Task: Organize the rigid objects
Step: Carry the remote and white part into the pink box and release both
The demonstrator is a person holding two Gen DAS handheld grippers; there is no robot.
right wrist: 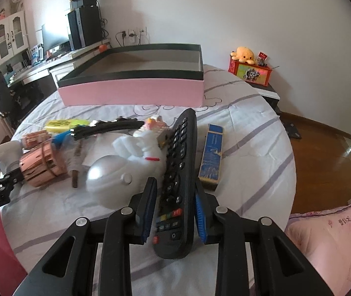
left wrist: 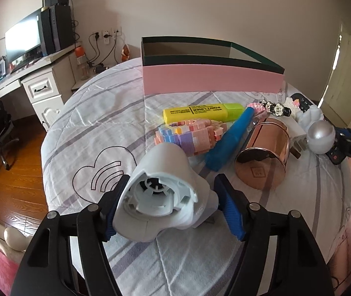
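Note:
My left gripper (left wrist: 173,204) has its jaws around a pale blue-white plastic housing (left wrist: 165,192) lying on the bedcover; the left pad touches it, the right pad (left wrist: 232,212) stands a little off. My right gripper (right wrist: 175,209) straddles a black remote control (right wrist: 179,172) with its pads close on both sides. The pink box with dark rim (left wrist: 210,74), (right wrist: 136,88) stands open at the far side. A yellow highlighter (left wrist: 200,112), a pastel brick model (left wrist: 190,135), a blue tube (left wrist: 227,140), a copper cup (left wrist: 264,153) and a white astronaut figure (right wrist: 126,170) lie between.
A blue and gold flat box (right wrist: 211,155) lies right of the remote. A black hair clip (right wrist: 106,127) lies behind the figure. A desk with a monitor (left wrist: 22,39) stands left. The round bed's edge (right wrist: 286,167) drops to a wooden floor on the right.

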